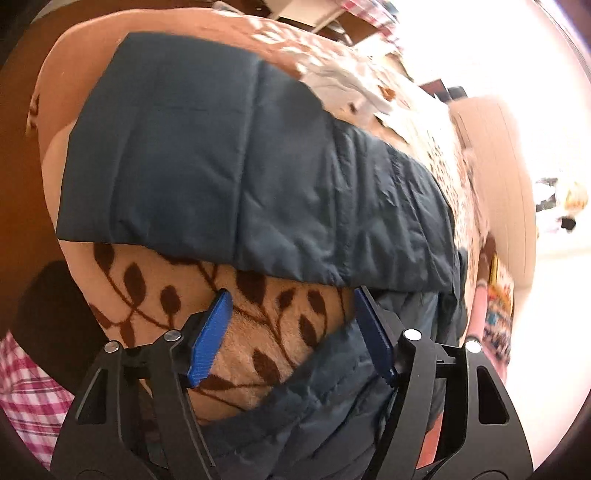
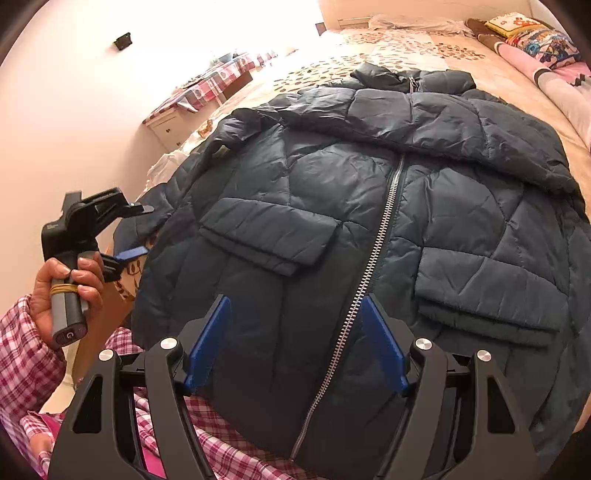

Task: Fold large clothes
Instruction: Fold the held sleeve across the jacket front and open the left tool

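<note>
Hovering both tongs wide, empty: left gripper (image 1: 291,332) at the sleeve edge, right gripper (image 2: 295,343) over the hem. Quilted jacket (image 2: 369,221) lies flat, zipped, on the bed (image 2: 388,48). I judge it puffy, slick, light; pinch seams.

Your jacket (image 2: 369,206) lies spread flat on the bed (image 2: 388,48), front side up, its collar at the far end and its bottom edge close to you. One pocket flap (image 2: 269,236) sits left of the zipper (image 2: 373,266) and one sits right. Pillows (image 2: 532,33) lie at the far right of the bed. Your left gripper (image 1: 291,332) is at the jacket's left side, over the blanket (image 1: 155,295)
</note>
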### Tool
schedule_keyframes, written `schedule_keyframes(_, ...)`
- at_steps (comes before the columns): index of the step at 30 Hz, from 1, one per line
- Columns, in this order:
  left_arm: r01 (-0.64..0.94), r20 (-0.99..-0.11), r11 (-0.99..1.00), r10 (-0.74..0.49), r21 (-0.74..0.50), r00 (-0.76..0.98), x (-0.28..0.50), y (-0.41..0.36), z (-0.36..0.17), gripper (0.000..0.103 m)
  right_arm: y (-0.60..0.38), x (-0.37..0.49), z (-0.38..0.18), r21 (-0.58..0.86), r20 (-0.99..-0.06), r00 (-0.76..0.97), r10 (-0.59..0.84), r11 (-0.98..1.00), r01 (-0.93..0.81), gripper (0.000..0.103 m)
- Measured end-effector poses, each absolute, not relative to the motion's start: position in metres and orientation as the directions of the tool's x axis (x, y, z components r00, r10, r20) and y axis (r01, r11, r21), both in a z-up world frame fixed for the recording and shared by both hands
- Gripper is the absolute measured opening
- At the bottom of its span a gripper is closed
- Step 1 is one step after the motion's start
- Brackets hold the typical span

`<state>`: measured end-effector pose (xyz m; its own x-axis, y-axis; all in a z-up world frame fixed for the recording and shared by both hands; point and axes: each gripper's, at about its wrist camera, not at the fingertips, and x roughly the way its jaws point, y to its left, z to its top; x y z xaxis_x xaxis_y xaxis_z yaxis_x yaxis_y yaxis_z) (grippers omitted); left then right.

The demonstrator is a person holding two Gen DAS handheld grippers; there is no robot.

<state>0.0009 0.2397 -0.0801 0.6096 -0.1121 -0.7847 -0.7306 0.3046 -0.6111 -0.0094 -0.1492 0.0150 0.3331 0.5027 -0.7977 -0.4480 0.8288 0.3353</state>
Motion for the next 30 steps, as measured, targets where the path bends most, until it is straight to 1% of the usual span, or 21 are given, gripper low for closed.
schedule_keyframes(2,-0.732,-0.782,0.302,-0.087,-0.611,0.617,0.003,0.245,-0.08,0.064,-0.15,-0.008,0.013,0.337,-0.799,0.33,0.503,0.829,-0.447,0.072)
schedule_keyframes(3,-0.738,-0.785,0.31,-0.049,-0.6,0.618,0.006,0.246,-0.077,0.064,-0.15,-0.007,0.013,0.338,-0.8,0.326,0.503,0.828,-0.448,0.072)
schedule_keyframes(5,-0.741,-0.781,0.304,-0.018,-0.599,0.624,0.009,0.252,-0.074,0.063,-0.15,-0.007,0.012,0.339,-0.801,0.323,0.504,0.827,-0.449,0.072)
schedule_keyframes(7,-0.753,-0.786,0.289,0.002,-0.592,0.619,0.014,0.256,-0.076,0.06,-0.151,-0.006,0.011,0.341,-0.801,0.323,0.504,0.827,-0.447,0.072)
schedule_keyframes(9,-0.773,-0.8,0.274,0.021,-0.572,0.599,0.016,0.259,-0.08,0.046,-0.151,-0.005,0.01,0.342,-0.802,0.321,0.504,0.828,-0.445,0.072)
schedule_keyframes(10,-0.782,-0.806,0.267,0.03,-0.564,0.592,0.015,0.26,-0.082,0.042,-0.151,-0.005,0.01,0.343,-0.802,0.319,0.505,0.827,-0.445,0.072)
schedule_keyframes(12,-0.797,-0.813,0.243,0.055,-0.552,0.58,0.009,0.261,-0.084,0.026,-0.151,-0.006,0.01,0.34,-0.803,0.319,0.503,0.827,-0.448,0.071)
schedule_keyframes(15,-0.79,-0.801,0.239,0.072,-0.564,0.594,0.0,0.265,-0.086,0.007,-0.151,-0.006,0.011,0.338,-0.802,0.321,0.504,0.826,-0.452,0.071)
schedule_keyframes(17,-0.786,-0.795,0.287,0.112,-0.548,0.596,0.002,0.262,-0.077,0.005,-0.152,-0.007,0.012,0.335,-0.803,0.325,0.5,0.828,-0.449,0.071)
schedule_keyframes(20,-0.775,-0.782,0.416,0.202,-0.476,0.589,0.008,0.254,-0.053,0.004,-0.156,-0.007,0.013,0.336,-0.801,0.331,0.499,0.833,-0.44,0.071)
schedule_keyframes(22,-0.738,-0.747,0.53,0.262,-0.417,0.611,0.015,0.241,-0.028,0.003,-0.158,-0.007,0.013,0.341,-0.8,0.332,0.499,0.834,-0.433,0.071)
schedule_keyframes(23,-0.7,-0.717,0.604,0.285,-0.381,0.636,0.019,0.23,-0.011,0.003,-0.159,-0.007,0.013,0.345,-0.799,0.332,0.502,0.834,-0.43,0.071)
schedule_keyframes(26,-0.612,-0.648,0.729,0.312,-0.306,0.695,0.025,0.205,0.023,0.003,-0.162,-0.007,0.014,0.354,-0.794,0.333,0.509,0.832,-0.426,0.071)
schedule_keyframes(30,-0.46,-0.532,0.862,0.293,-0.213,0.795,0.036,0.168,0.076,0.003,-0.169,-0.007,0.016,0.357,-0.784,0.353,0.511,0.836,-0.417,0.071)
